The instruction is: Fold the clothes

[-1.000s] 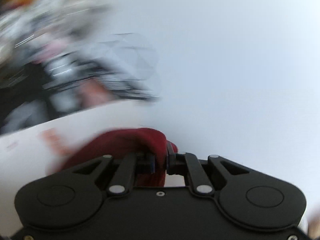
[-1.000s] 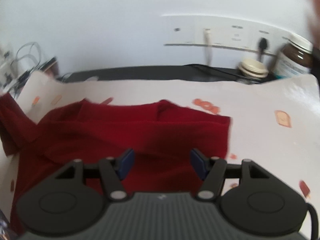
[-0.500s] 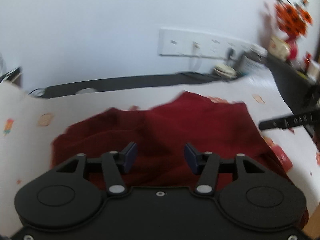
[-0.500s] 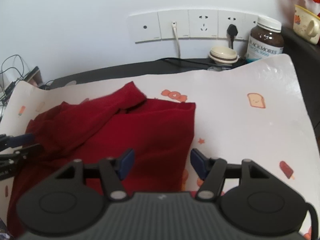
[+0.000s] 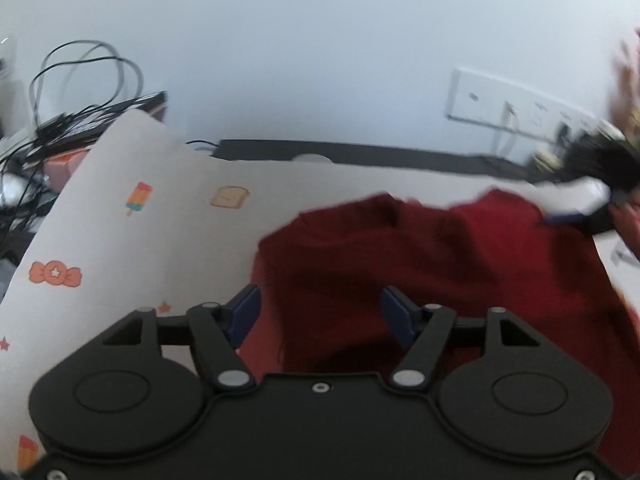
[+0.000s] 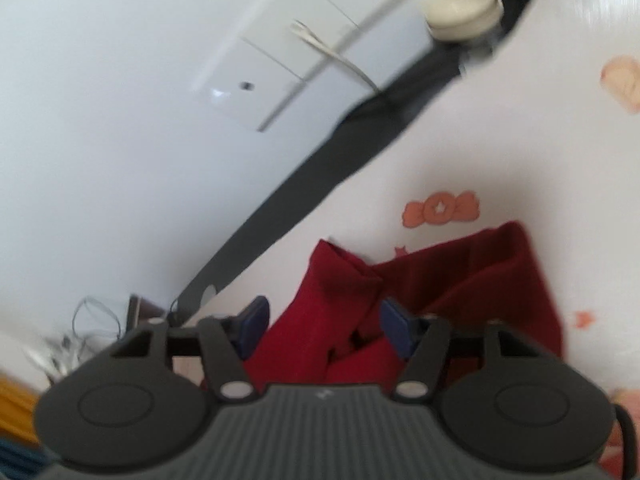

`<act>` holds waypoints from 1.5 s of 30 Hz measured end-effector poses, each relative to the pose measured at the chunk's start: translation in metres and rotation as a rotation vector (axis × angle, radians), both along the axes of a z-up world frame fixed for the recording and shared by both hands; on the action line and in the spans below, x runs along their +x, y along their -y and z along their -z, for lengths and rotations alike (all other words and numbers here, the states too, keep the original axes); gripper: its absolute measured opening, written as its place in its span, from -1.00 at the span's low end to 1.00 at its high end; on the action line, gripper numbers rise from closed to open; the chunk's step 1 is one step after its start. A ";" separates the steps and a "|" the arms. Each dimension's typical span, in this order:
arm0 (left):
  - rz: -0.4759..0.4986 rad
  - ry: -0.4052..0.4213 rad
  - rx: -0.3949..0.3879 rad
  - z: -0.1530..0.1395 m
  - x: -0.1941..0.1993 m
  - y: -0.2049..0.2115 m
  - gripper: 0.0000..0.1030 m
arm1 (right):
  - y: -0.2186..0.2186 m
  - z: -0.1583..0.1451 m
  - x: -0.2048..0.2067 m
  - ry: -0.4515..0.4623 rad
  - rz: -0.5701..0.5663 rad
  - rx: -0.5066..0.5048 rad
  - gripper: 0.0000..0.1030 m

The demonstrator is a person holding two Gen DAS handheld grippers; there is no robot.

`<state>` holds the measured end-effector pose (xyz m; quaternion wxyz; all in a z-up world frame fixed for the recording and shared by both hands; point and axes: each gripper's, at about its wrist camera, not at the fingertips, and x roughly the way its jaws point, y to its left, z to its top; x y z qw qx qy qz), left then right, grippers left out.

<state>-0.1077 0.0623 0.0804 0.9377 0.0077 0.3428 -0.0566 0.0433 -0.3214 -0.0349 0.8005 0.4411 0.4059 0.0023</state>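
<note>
A dark red garment lies rumpled on the white table cover printed with sweets and toast. My left gripper hovers over the garment's left edge. Its jaws are opening, far apart, and the blue pads press on nothing. In the right wrist view, which is tilted, the red garment shows a folded corner pointing toward the wall. My right gripper is open just above that corner, with cloth seen between the fingers but not pinched. A blurred black shape with a blue pad at the garment's far right in the left wrist view is the other gripper.
Tangled black cables sit at the back left. A row of white wall sockets runs along the wall. A cream lidded jar stands near them. A dark strip of bare tabletop runs behind the cover.
My left gripper was shut on a bunch of red cloth, then let it go and opened wide. Both grippers rolled and dropped toward the garment; the right one moved toward its far corner.
</note>
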 end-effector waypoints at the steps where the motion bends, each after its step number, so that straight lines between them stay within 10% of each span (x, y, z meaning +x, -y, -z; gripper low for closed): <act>1: 0.024 0.000 0.020 0.002 -0.004 0.002 0.36 | -0.003 0.003 0.005 -0.023 0.005 -0.009 0.20; 4: 0.078 -0.003 0.077 0.011 -0.008 0.007 0.39 | -0.009 0.010 0.016 -0.062 0.032 -0.034 0.15; 13: 0.148 -0.038 0.180 0.030 0.002 0.025 0.39 | -0.031 -0.028 0.009 0.062 0.012 -0.090 -0.80; 22: 0.105 -0.108 0.250 0.041 0.020 0.025 0.26 | -0.029 -0.109 -0.082 0.308 0.014 -0.161 -0.81; 31: 0.138 -0.140 0.260 0.040 0.024 0.020 0.24 | -0.003 -0.029 -0.182 -0.090 0.059 -0.183 -0.68; 45: 0.160 -0.133 0.252 0.041 0.020 0.020 -0.15 | 0.000 -0.032 -0.120 -0.032 0.019 -0.398 -0.22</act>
